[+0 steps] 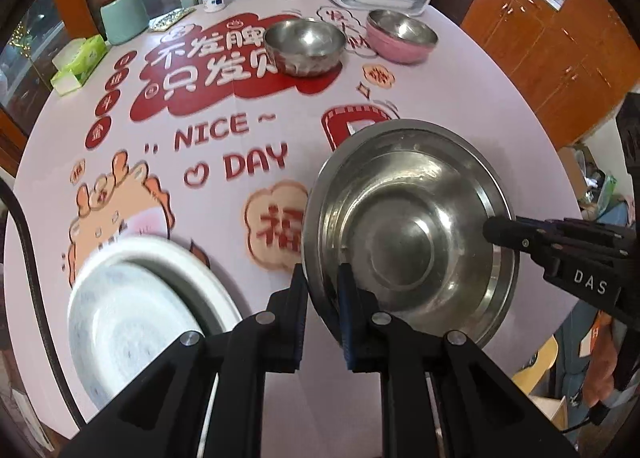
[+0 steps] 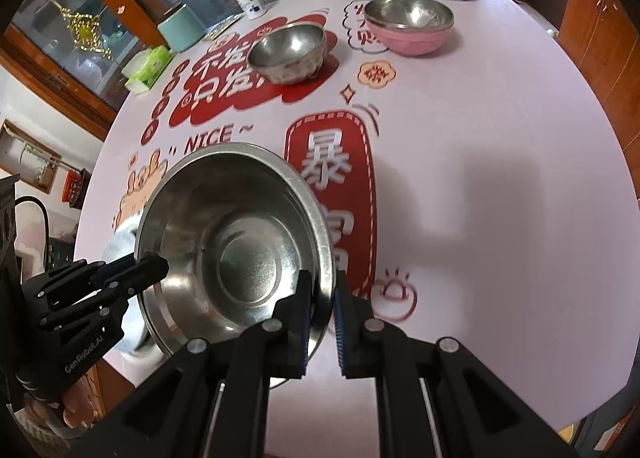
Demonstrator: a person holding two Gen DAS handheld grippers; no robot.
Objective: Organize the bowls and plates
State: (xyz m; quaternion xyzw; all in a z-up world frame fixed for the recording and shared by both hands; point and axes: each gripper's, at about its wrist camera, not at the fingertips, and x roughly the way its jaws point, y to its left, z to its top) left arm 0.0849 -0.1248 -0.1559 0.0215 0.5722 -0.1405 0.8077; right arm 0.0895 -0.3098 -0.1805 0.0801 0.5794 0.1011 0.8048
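The left tool (image 1: 322,290) is clamped on the near-left rim of a steel plate (image 1: 408,234), and the right tool (image 2: 323,298) is clamped on its right rim. The plate is tilted above the counter (image 2: 500,186). To its left, near the counter's edge, lies a white plate (image 1: 132,314). Far across the counter stand a steel bowl (image 1: 304,44) and, right of it, a pink bowl (image 1: 400,36).

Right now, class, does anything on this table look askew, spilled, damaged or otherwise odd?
One thing stands out: the large shallow steel plate is tilted off the table, with the left gripper and right gripper both clamped on its rim at opposite sides. The small steel bowl and pink-sided steel bowl sit upright. Nothing is spilled.
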